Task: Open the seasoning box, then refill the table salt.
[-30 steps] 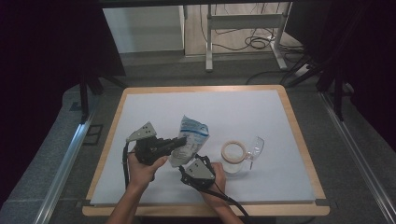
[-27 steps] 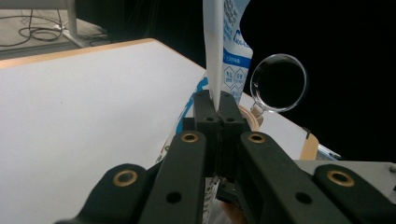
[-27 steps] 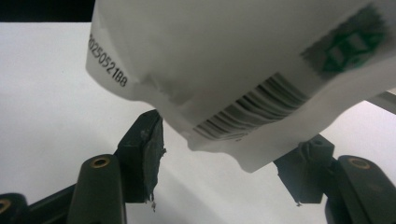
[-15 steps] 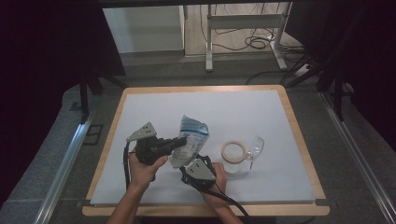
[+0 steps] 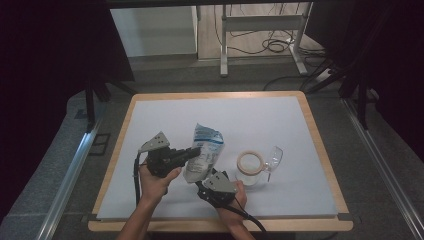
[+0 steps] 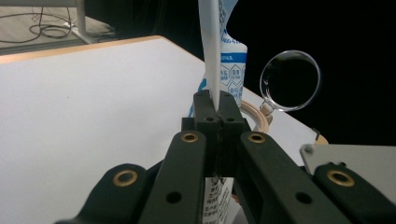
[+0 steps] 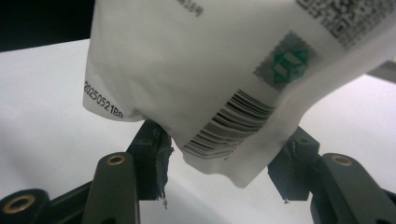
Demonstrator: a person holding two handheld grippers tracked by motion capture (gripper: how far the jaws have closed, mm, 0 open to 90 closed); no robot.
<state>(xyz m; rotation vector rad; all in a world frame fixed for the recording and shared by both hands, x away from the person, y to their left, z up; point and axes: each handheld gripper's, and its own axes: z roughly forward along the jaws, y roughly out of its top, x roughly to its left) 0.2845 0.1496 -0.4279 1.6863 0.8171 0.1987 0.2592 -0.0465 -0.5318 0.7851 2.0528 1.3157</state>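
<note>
A white-and-blue bag (image 5: pixel 205 150) is held upright off the white table (image 5: pixel 250 120). My left gripper (image 5: pixel 194 151) is shut on the bag's side edge; in the left gripper view the bag (image 6: pixel 229 65) rises from between the closed jaws of my left gripper (image 6: pixel 218 99). My right gripper (image 5: pixel 201 186) sits just below the bag near the front edge. In the right gripper view my right gripper (image 7: pixel 222 145) is open, and the barcode corner of the bag (image 7: pixel 205 70) hangs between the two spread jaws.
A glass jar with a tan rim (image 5: pixel 250 167) stands right of the bag, its clear hinged lid (image 5: pixel 274 157) swung open. The jar's rim (image 6: pixel 256 120) and lid (image 6: pixel 289 80) lie beyond the left jaws. The table's wooden frame (image 5: pixel 320 150) borders the white surface.
</note>
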